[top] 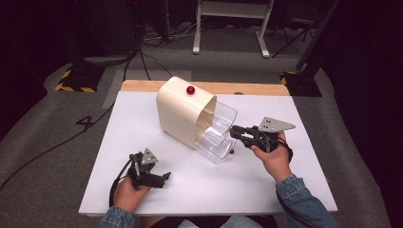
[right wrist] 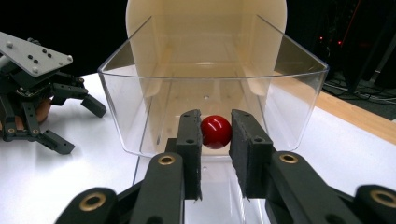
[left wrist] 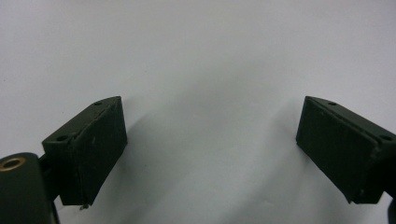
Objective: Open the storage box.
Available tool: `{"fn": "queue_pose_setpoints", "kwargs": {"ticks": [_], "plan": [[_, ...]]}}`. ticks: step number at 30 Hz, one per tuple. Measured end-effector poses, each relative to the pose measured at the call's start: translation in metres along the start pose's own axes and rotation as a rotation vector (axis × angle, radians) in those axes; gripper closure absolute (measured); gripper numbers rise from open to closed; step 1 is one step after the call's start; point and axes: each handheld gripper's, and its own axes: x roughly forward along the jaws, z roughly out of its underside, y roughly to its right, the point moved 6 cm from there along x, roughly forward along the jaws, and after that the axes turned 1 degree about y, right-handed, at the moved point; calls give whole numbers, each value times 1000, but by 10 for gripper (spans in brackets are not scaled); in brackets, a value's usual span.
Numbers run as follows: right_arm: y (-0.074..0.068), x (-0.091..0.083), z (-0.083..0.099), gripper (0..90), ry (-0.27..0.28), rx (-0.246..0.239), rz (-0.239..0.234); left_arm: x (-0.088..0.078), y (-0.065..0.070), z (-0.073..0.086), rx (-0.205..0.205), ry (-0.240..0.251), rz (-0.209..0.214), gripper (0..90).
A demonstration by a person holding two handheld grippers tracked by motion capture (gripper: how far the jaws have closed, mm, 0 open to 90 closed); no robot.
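The right tool (right wrist: 215, 140) has its jaws closed on a red ball (right wrist: 216, 131) at the clear drawer's (right wrist: 289, 93) front wall. The left tool (right wrist: 70, 123) sits at nine o'clock on the white worktop (right wrist: 70, 186).

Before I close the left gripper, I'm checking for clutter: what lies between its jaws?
Nothing: in the left gripper view, the left gripper stands wide open over the bare white table.

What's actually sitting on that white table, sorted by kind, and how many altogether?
Cream cabinet: 1
Clear drawers: 2
Red knobs: 3 (top one, one in the right gripper's jaws, lowest one at)
Handheld grippers: 2, counting the left gripper
Total: 8
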Motion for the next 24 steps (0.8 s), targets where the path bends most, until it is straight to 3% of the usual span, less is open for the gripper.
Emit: {"fn": "queue_pose_setpoints", "kwargs": {"ticks": [7,14,24], "plan": [[3,-1,10,737,-8,42,-26,0,0,0,-1,1,-1,89],[4,-4,17,649,-19,55,-24,0,0,0,-1,1,-2,89],[8,-29,24,521,-49,52,16,0,0,0,0,2,-2,89]]}}
